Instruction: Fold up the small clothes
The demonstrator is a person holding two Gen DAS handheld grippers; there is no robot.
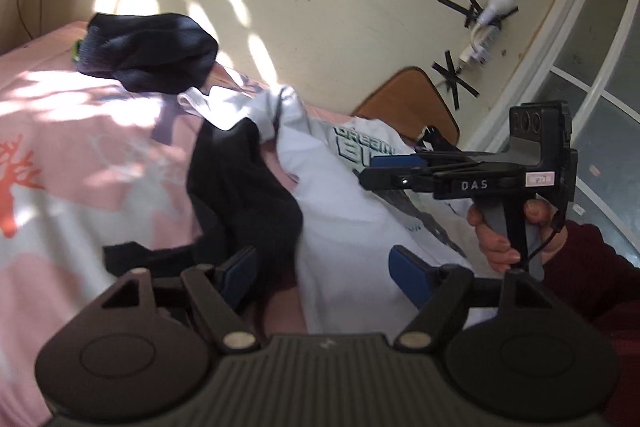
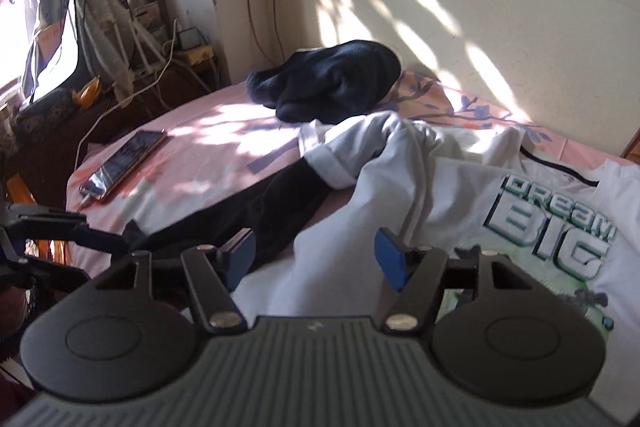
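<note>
A white T-shirt (image 2: 460, 187) printed "DREAM BIG" lies crumpled on the pink bedsheet (image 2: 208, 131). A black garment (image 2: 280, 203) stretches out from under its left sleeve. My right gripper (image 2: 316, 261) hovers open over the shirt's near edge, with nothing pressed between its blue pads (image 2: 390, 263). My left gripper (image 1: 326, 275) is open too, above the spot where the black garment (image 1: 248, 195) meets the white T-shirt (image 1: 344, 227). In the left wrist view, a hand holds the right gripper (image 1: 366, 171) side-on over the shirt's print.
A dark navy garment (image 2: 332, 83) sits heaped at the far side of the bed by the wall. A phone (image 2: 124, 163) lies on the sheet at left. A wooden chair back (image 1: 408, 99) stands beyond the bed, and cluttered furniture (image 2: 120, 67) fills the window corner.
</note>
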